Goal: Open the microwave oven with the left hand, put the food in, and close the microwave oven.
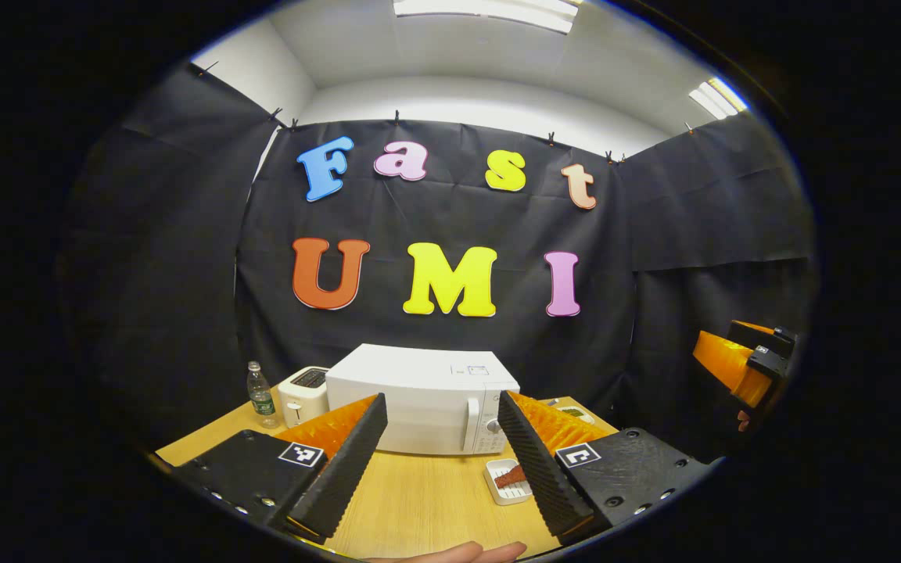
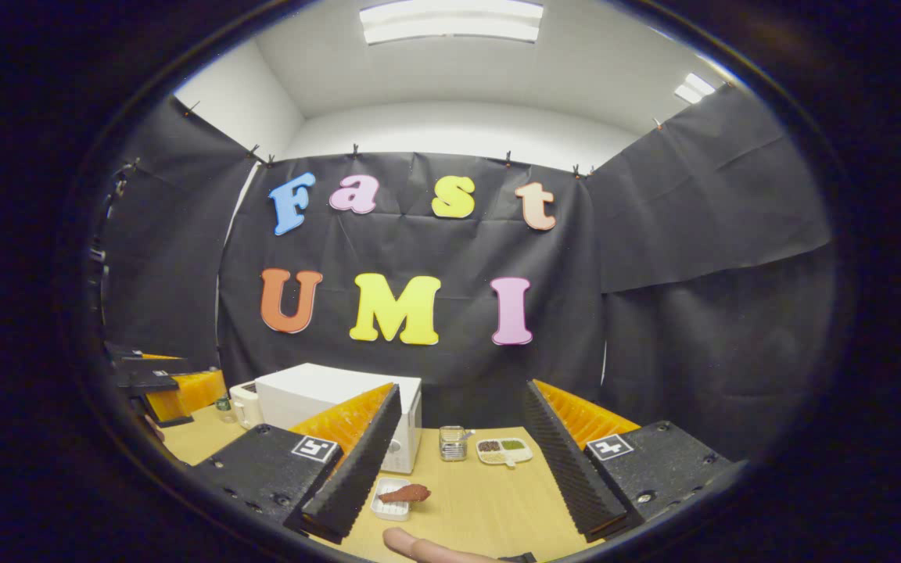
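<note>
While both tools, left [image 1: 439,446] and right [image 2: 458,453], sit spread and empty, microwave [image 1: 419,403] door looks shut; a hasty pull could probably drag it into the food tray [image 1: 507,478].

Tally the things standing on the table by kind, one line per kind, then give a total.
Microwave oven: 1
Toaster: 1
Water bottle: 1
White tray with the food: 1
Small glass jar: 1
Divided dish of seasonings: 1
Total: 6 things on the wooden table. Both tools hang open above it, holding nothing.
</note>
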Action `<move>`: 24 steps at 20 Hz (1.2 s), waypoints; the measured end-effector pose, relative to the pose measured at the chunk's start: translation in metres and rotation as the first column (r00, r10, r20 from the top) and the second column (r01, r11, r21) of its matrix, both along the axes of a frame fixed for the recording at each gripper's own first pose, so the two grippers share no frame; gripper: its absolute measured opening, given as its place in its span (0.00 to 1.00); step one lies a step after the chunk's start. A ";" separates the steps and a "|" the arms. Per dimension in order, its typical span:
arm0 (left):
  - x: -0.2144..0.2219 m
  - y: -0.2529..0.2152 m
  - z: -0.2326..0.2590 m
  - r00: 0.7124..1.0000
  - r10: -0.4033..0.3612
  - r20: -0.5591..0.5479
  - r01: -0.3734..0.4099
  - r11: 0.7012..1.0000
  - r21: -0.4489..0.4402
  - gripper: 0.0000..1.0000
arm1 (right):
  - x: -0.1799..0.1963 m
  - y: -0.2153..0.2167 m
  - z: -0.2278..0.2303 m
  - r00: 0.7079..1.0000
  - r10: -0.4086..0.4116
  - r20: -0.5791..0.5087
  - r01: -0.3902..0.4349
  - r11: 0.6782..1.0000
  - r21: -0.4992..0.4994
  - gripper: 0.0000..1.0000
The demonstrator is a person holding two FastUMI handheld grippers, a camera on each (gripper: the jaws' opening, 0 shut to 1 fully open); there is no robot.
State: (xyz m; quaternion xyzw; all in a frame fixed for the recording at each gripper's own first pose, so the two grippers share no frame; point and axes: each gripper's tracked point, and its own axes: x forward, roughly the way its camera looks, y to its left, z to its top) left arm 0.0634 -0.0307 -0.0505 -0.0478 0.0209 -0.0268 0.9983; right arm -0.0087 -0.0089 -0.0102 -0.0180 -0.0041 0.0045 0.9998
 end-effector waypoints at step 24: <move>0.233 -0.071 -0.216 0.986 -0.089 -0.145 0.095 0.995 0.035 0.92 | 0.037 -0.099 -0.089 0.996 -0.059 -0.074 0.059 0.998 -0.013 1.00</move>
